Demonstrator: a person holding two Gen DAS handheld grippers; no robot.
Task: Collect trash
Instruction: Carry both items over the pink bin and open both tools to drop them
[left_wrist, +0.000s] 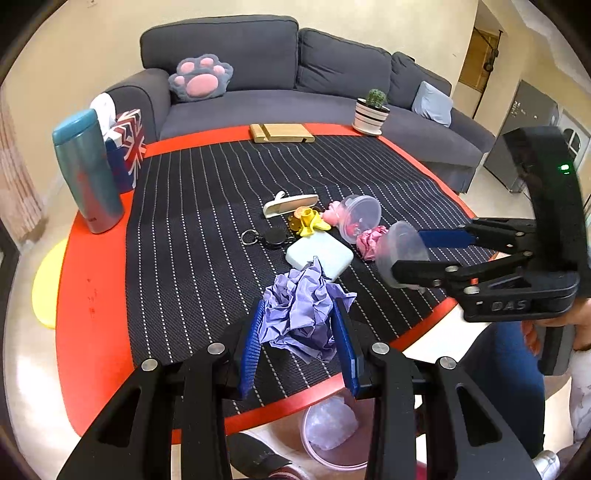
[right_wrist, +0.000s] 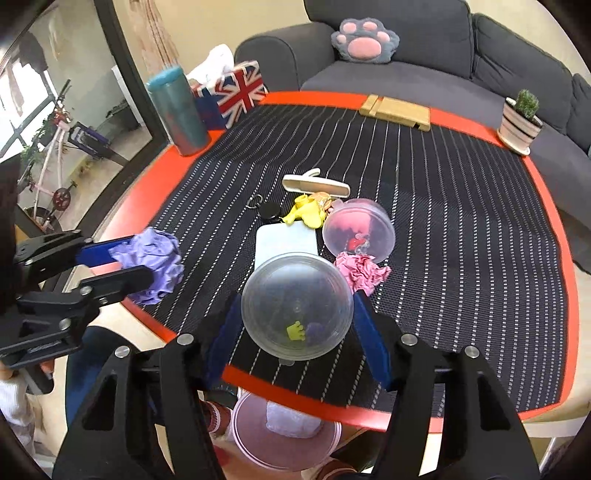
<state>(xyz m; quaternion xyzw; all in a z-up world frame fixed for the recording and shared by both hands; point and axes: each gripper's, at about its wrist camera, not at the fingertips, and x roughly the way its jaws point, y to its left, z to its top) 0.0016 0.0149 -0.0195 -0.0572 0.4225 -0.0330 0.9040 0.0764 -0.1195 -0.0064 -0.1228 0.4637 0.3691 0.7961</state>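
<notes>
Pinching crumpled purple paper (left_wrist: 301, 314), the left hand-held gripper (left_wrist: 301, 332) mirrors the right hand-held gripper (right_wrist: 295, 325) clamping a clear round tub (right_wrist: 295, 304).

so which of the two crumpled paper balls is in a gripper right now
The crumpled purple paper ball, clamped between the left gripper fingers at the table's near edge. The crumpled pink paper ball lies untouched on the mat.
</notes>
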